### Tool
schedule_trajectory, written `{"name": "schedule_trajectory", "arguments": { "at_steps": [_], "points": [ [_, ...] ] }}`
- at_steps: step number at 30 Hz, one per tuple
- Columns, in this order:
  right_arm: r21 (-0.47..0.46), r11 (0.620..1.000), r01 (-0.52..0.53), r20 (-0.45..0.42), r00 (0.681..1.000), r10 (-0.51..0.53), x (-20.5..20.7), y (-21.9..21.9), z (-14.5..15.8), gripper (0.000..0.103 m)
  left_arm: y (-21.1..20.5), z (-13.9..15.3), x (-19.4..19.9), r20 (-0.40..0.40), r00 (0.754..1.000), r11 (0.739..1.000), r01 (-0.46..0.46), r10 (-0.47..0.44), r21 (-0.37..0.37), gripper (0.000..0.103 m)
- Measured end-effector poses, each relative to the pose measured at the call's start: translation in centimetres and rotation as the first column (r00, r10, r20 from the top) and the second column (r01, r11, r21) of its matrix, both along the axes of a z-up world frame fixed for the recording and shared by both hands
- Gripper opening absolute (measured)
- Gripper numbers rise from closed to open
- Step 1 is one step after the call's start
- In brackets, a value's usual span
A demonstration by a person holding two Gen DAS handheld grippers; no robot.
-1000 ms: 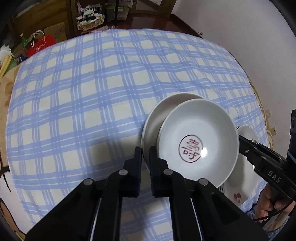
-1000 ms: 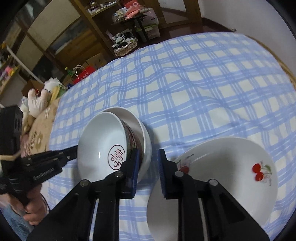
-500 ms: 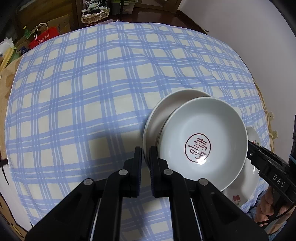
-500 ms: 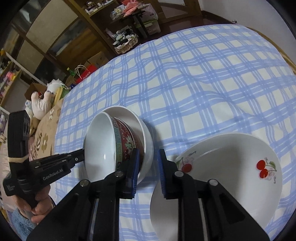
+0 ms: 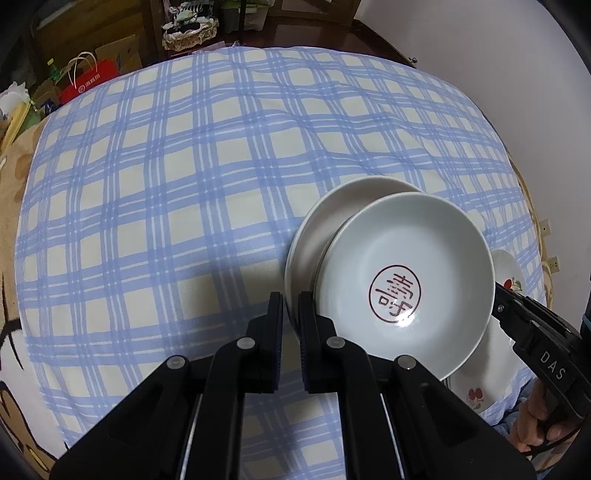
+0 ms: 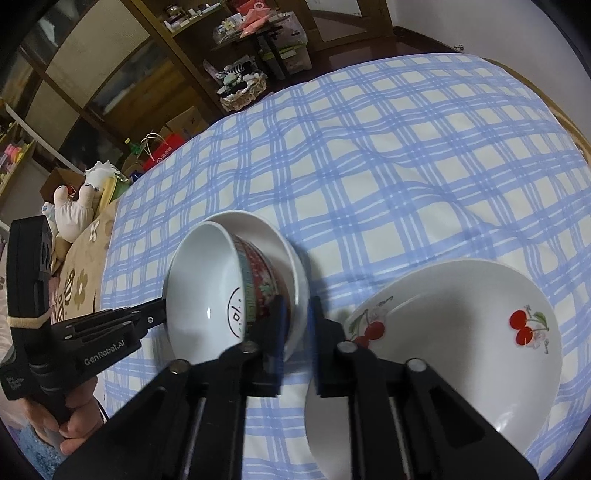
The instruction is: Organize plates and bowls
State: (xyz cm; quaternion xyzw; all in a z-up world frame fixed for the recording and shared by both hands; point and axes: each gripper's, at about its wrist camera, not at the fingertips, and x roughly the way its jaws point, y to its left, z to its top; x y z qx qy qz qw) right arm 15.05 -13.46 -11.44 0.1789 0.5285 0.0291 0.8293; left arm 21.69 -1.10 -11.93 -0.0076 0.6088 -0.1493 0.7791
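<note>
My left gripper [image 5: 290, 314] is shut on the rim of a plain white plate [image 5: 321, 229], lifted and tilted above the table. My right gripper [image 6: 298, 321] is shut on the same plate's [image 6: 291, 254] opposite edge. A bowl [image 5: 402, 280] with a red seal mark inside and a red patterned outside [image 6: 258, 277] leans in that plate, tipped on its side. A white plate with cherries [image 6: 443, 350] lies on the cloth at the right, partly hidden in the left wrist view [image 5: 506, 266].
The round table has a blue checked cloth [image 5: 184, 184]. Beyond its far edge are a wicker basket [image 5: 190, 31], a red bag [image 5: 88, 79], shelves and a soft toy [image 6: 74, 206]. A white wall is at the right.
The plain plate and the bowl have tipped further, so the bowl's patterned side shows in the right wrist view. Both grippers stay shut on the plate's rim.
</note>
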Motion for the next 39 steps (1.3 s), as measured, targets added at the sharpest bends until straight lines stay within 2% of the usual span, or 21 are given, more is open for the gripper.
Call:
{"name": "schedule_trajectory", "arguments": {
  "at_steps": [3,9,12,19,22,25,29,34,39],
  "points": [
    [-0.082,0.996,-0.020,-0.011,1.000,0.020,-0.1,0.7,-0.2,0.005,-0.2,0.1,-0.1,0.010,1.000,1.000,0.013,-0.013,0.018,0.007],
    [-0.016,1.000,0.024,-0.017,1.000,-0.024,0.1,-0.1,-0.5,0.005,-0.3,0.1,-0.1,0.019,1.000,1.000,0.006,-0.007,0.011,0.007],
    [0.011,0.999,0.042,-0.027,0.999,-0.042,0.1,-0.5,-0.7,0.007,-0.5,0.0,-0.1,0.022,0.999,0.999,0.025,-0.026,0.031,0.007],
    [0.049,0.998,0.037,-0.026,0.999,-0.036,-0.1,-0.8,-1.0,0.007,-0.5,-0.2,0.0,0.017,1.000,0.999,0.010,-0.011,0.040,0.007],
    [0.038,0.999,0.036,-0.028,0.999,-0.035,-0.1,-0.7,-1.0,0.007,-0.8,-0.1,0.0,0.019,1.000,0.999,0.014,-0.015,0.047,0.007],
    [-0.014,1.000,0.028,-0.019,0.999,-0.028,-0.1,-0.2,-1.0,0.007,-0.8,-0.1,0.0,0.019,1.000,0.999,0.014,-0.014,0.040,0.007],
    [-0.038,0.999,0.038,-0.020,0.999,-0.039,-0.1,0.1,-1.0,0.007,0.1,-0.3,0.3,-0.008,1.000,1.000,-0.023,0.023,-0.015,0.007],
    [-0.032,0.998,0.061,-0.023,0.998,-0.062,0.0,0.1,-1.1,0.008,0.4,-0.2,0.2,-0.011,0.999,0.999,-0.034,0.034,-0.025,0.007],
    [0.025,0.996,0.089,-0.047,0.995,-0.087,0.3,-0.6,-1.7,0.008,0.5,-0.1,0.3,0.000,0.999,0.999,-0.038,0.038,-0.028,0.007]
  ]
}}
